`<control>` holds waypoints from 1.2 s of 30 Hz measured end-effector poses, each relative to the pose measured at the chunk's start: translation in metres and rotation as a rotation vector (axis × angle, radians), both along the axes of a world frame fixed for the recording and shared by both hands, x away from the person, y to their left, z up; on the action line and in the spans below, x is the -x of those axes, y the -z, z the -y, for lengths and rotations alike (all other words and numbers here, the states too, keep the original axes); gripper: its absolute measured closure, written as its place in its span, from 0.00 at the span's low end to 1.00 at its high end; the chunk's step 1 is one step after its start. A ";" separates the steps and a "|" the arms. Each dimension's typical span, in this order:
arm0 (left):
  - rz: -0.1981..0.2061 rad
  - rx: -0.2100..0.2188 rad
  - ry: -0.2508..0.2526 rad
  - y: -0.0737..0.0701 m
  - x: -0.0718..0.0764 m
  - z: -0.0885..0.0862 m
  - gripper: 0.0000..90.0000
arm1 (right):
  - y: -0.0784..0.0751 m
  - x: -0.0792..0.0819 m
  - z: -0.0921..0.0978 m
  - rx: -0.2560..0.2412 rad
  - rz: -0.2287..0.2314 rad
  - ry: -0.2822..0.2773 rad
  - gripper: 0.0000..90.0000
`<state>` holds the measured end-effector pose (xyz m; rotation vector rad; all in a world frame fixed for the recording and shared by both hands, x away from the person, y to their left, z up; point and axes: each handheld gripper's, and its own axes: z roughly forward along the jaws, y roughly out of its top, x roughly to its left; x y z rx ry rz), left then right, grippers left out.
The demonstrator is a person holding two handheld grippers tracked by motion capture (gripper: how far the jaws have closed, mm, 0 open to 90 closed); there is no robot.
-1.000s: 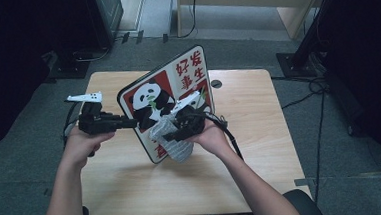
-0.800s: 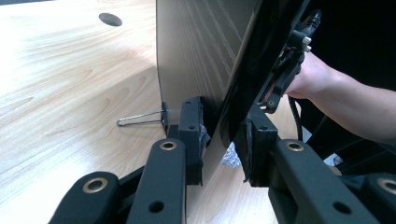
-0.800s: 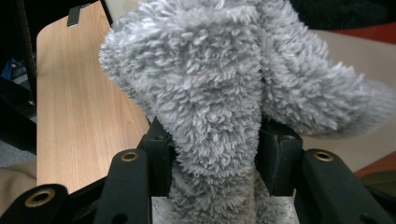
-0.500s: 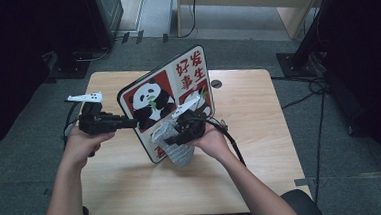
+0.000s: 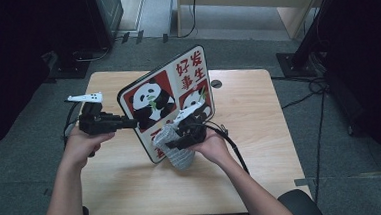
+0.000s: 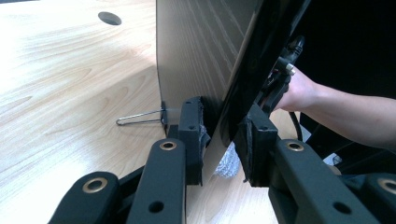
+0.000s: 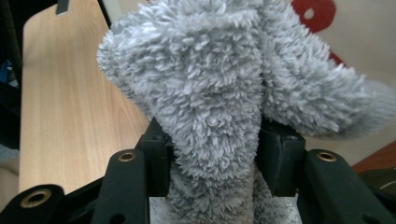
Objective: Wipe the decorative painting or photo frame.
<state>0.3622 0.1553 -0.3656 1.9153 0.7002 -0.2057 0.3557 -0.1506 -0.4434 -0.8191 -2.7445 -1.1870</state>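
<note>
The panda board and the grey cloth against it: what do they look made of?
Panda board: apparently thin wood or laminate, its back woodgrained in the left gripper view, its printed front glossy; a wire stand props it. Cloth: fluffy grey fleece or microfibre, long shaggy pile, pinched in the right claw.

Panda picture board (image 5: pixel 165 96), red, white and black with Chinese characters, standing tilted on its lower edge on the bench (image 5: pixel 260 133), wooden back with a wire stand. Fluffy grey cloth (image 7: pixel 219 93), bunched, pressed against the board's lower front.
</note>
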 end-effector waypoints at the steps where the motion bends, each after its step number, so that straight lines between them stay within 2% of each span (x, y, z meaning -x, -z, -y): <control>1: 0.000 -0.001 0.000 0.000 0.000 0.000 0.82 | 0.001 0.001 0.000 0.000 0.004 0.001 0.59; 7: 0.001 -0.001 0.002 0.000 0.000 0.000 0.81 | 0.009 0.002 0.002 0.003 -0.010 0.010 0.62; 11: 0.000 -0.002 0.004 0.000 0.000 0.000 0.81 | 0.012 0.002 0.002 0.026 -0.014 0.007 0.66; 15: -0.003 -0.001 0.004 0.000 0.000 0.000 0.81 | 0.011 0.002 0.003 0.023 -0.028 0.000 0.70; 19: -0.006 -0.001 0.003 0.000 0.000 0.000 0.81 | 0.005 0.003 0.004 0.036 -0.021 -0.013 0.74; 22: -0.005 -0.010 0.002 0.001 0.000 0.000 0.79 | -0.001 0.005 0.004 0.028 -0.022 -0.022 0.75; 27: -0.001 -0.012 0.001 -0.001 0.001 -0.002 0.78 | -0.020 0.009 0.004 0.008 0.006 -0.024 0.74; 32: 0.002 -0.003 -0.004 -0.002 0.002 -0.007 0.78 | -0.043 0.009 0.001 -0.017 0.020 -0.041 0.73; 36: 0.018 0.003 -0.003 -0.005 0.004 -0.013 0.78 | -0.064 0.007 -0.003 -0.012 0.044 -0.047 0.73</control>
